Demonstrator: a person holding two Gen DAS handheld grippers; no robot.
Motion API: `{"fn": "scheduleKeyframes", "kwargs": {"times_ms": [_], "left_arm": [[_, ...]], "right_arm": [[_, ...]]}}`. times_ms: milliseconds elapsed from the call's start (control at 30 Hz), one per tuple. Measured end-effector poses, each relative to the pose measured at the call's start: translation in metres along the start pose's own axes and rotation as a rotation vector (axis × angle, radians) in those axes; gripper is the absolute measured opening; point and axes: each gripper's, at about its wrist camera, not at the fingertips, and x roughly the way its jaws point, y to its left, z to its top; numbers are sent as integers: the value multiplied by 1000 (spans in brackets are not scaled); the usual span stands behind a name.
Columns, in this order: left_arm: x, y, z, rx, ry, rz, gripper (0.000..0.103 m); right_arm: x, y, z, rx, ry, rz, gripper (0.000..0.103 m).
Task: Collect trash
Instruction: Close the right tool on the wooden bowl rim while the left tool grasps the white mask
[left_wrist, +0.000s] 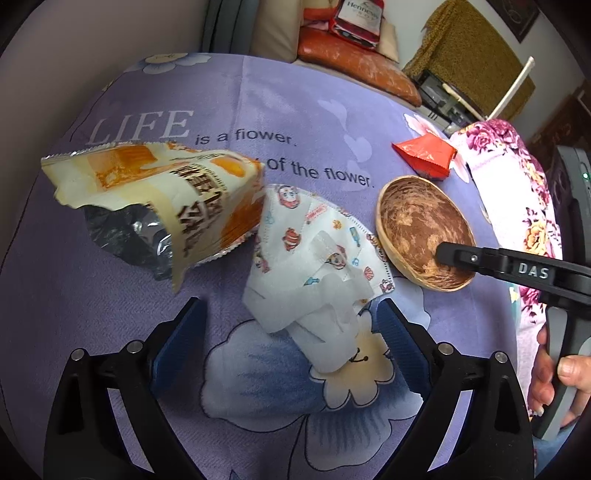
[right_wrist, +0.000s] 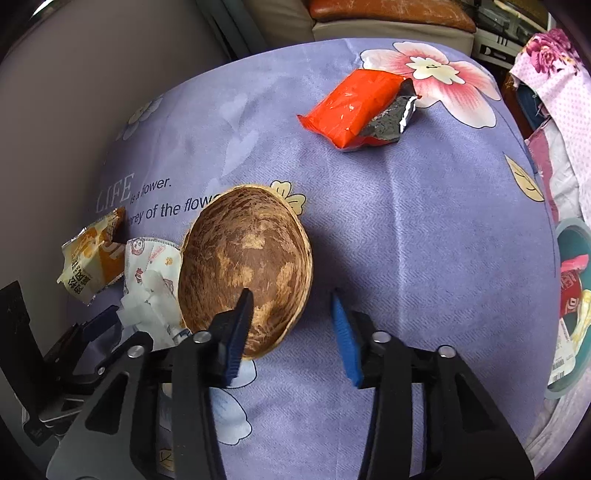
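A lilac flower-print cloth (left_wrist: 332, 110) lettered "LIFE is a flower" fills both wrist views, strewn with litter still to be collected. Largest is a torn yellow-and-orange snack wrapper (left_wrist: 155, 192) at left of the left-wrist frame, its long axis running left to right and its ripped mouth gaping toward the lower left, foil lining exposed. Just right of it, touching, lies a child's cartoon-print face mask (left_wrist: 314, 251), folded, its long axis running from frame centre down toward the bottom edge, white straps trailing nearest the camera. The left gripper (left_wrist: 290, 310) hangs over that lower end, jaws spread wide on either side and pressing nothing. Since the mask points along the gripper's reach, the clean move looks to be a straight descent and a pinch across the narrow width, catching the layered fabric and not one loose strap. At right of the mask sits a brown coconut-shell bowl (left_wrist: 424, 229), its oval running up and down the right-wrist frame. The right gripper (right_wrist: 291, 293), gripped by a hand (left_wrist: 554, 376) at lower right, straddles the bowl's near rim, one finger inside, one outside on the cloth, the blue outer pad visibly clear of the shell. A red wrapper (left_wrist: 424, 155) lies well apart at upper right, torn foil end pointing right. A teal bin (right_wrist: 570, 229) peeks in at the right-wrist view's right edge, probably the litter's destination.
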Motion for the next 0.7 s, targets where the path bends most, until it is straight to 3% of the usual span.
{"fn": "scheduleKeyframes", "kwargs": {"times_ms": [67, 167, 333, 367, 400, 433, 533, 700], "left_arm": [[2, -6, 1, 18, -1, -7, 94], [5, -16, 1, 44, -8, -4, 89], [10, -33, 4, 84, -21, 53, 44], [11, -36, 4, 88, -22, 53, 38], [12, -38, 4, 84, -10, 35, 23], [14, -41, 4, 83, -4, 29, 18], [12, -50, 2, 94, -19, 42, 13], [9, -65, 1, 109, -9, -18, 12]], "right_arm": [[0, 1, -1, -17, -13, -15, 13], [-10, -1, -4, -35, -64, -32, 8], [-25, -15, -10, -31, -110, -49, 6], [-30, -19, -12, -29, -118, -52, 6], [-34, -24, -14, -25, -127, -56, 6], [-36, -27, -15, -20, -132, -57, 6], [-46, -41, -23, 1, -151, -58, 6], [-56, -58, -32, 22, -167, -43, 5]]}}
